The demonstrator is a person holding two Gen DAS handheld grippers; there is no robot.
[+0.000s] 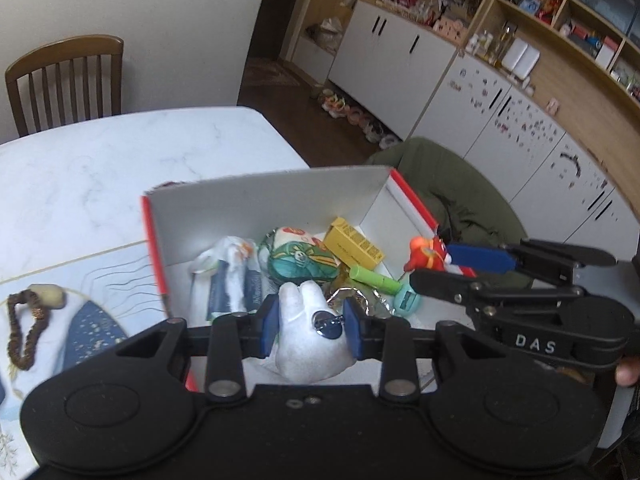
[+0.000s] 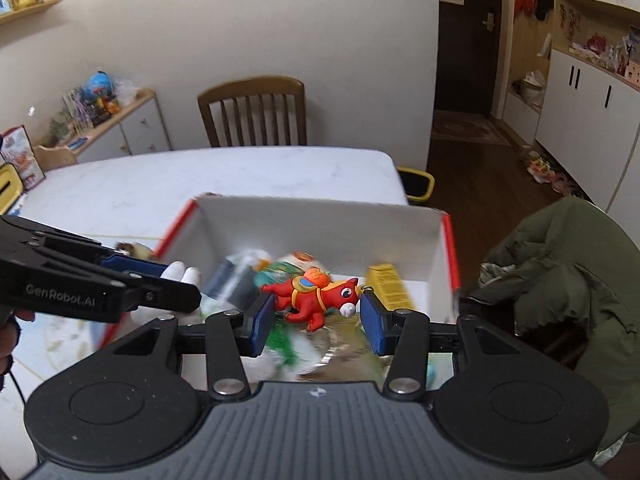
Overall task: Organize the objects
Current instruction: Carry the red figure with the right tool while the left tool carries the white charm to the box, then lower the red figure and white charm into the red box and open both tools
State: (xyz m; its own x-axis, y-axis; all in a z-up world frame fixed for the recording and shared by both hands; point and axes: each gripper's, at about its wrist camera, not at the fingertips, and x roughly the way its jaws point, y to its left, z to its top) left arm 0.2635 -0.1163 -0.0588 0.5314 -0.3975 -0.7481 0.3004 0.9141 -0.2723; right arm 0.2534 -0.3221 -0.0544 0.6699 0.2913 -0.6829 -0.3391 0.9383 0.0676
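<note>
**Both grippers loaded over the box**

Left gripper (image 1: 310, 328): fingers closed onto a white plush (image 1: 306, 340) w/ a metal ring on it, held above the near edge of the box (image 1: 256, 200). Right gripper (image 2: 316, 316): fingers set apart, a red horse toy (image 2: 316, 296) between them; horse's tail end is at the left pad, nose just beside the right pad, contact there hard to tell. Horse hangs over the box interior.

Box is white inside w/ red rim, sits on the marble worktop (image 1: 100, 168) near its right edge. Inside: yellow carton (image 1: 354, 248) by the far right corner, green tube (image 1: 374, 278), teal round pouch (image 1: 302, 262), foil wrapper (image 1: 360, 300), white-and-blue packet (image 1: 232, 280).

Left of box, on a printed mat (image 1: 92, 316): brown bead string (image 1: 24, 336) & a pale lump (image 1: 46, 296). Green jacket (image 2: 568, 264) on the seat right of the worktop. Wooden chair (image 2: 254, 112) at the far side.
</note>
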